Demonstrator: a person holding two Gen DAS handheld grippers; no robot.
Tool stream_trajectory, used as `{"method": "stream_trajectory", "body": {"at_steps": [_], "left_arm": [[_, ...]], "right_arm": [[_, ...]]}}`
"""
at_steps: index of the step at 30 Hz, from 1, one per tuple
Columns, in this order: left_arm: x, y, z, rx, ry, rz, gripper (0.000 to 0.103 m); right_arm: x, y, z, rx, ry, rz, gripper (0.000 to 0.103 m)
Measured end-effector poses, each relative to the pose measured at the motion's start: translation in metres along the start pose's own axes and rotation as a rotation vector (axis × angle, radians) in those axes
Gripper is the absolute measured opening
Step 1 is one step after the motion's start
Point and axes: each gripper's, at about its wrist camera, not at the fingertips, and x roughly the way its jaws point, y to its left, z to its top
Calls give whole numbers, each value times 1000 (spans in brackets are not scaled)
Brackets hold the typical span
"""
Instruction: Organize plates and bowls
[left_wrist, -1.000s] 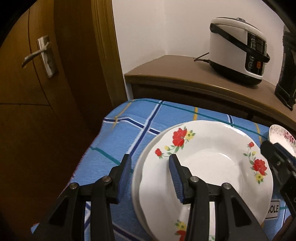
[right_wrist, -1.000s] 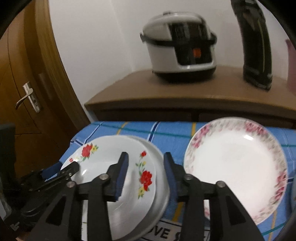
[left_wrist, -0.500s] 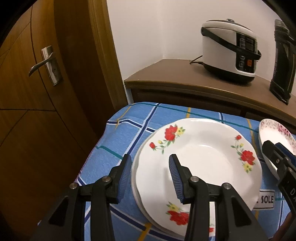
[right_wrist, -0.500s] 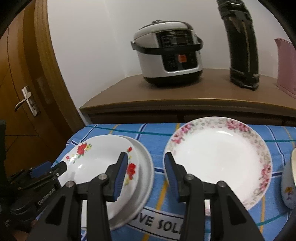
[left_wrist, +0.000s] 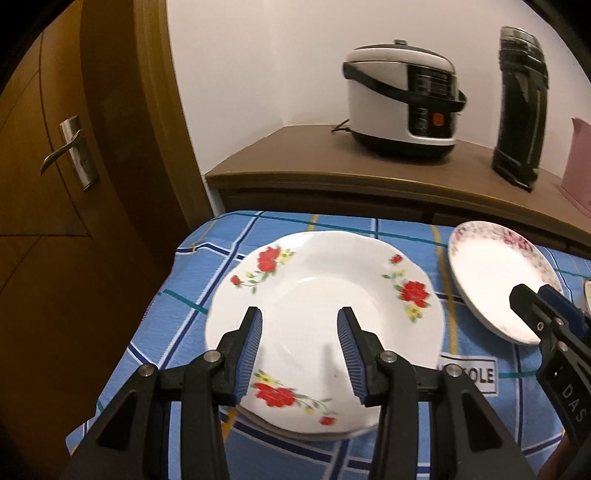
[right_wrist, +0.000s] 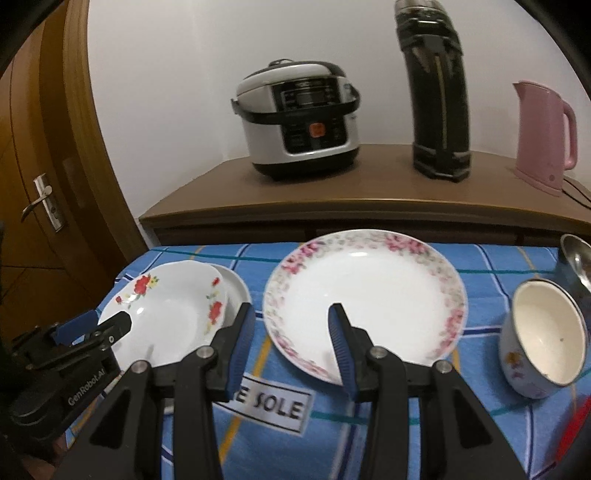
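**Onlooker one:** Blue checked cloth covered the surface (right_wrist: 388, 435), and the crockery lay sorted along it. The red-flowered plate (left_wrist: 321, 306) sat at the left end on top of a plainer plate (right_wrist: 236, 291), slightly off-centre, so the lower rim showed on its right side.

**Onlooker two:** Stacked to save room, I would judge. And the left hand-held gripper (left_wrist: 300, 347)?

**Onlooker one:** It hovered over the near half of that plate with its jaws spread and nothing between them. The right hand-held gripper (right_wrist: 291, 341) was spread wide too, one finger above the cloth and the other over the near rim of the pink-rimmed plate (right_wrist: 364, 295), which lay alone in the middle, just beside the stack but apart from it.

**Onlooker two:** So that plate looked to be the next one for the pile.

**Onlooker one:** Probably; it is of similar breadth. The enamel bowl (right_wrist: 543, 339) stood at the right, tipped toward us, near a metal pot (right_wrist: 576, 266) at the edge of view. I took it that bowls were being kept on that side.

**Onlooker two:** And behind?

**Onlooker one:** A rice cooker (right_wrist: 299, 118), a black flask (right_wrist: 437, 92) and a pink kettle (right_wrist: 543, 133) stood on the sideboard (right_wrist: 332, 188), well clear of the work.
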Motion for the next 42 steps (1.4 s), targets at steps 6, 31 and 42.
{"method": "stream_trajectory", "body": {"at_steps": [6,31,42], "left_arm": [[-11,-11,-1,22,-7,-11,46],[-37,-64,-18,109,0,-86,51],[-27,-90,-15,123,41,-174,51]], "right_arm": [[-15,-12,-2,15,-4,-14,43],[-63,-73,-20,98,-2,-74,55],[-68,-113,-19,176,9,-111,55]]}}
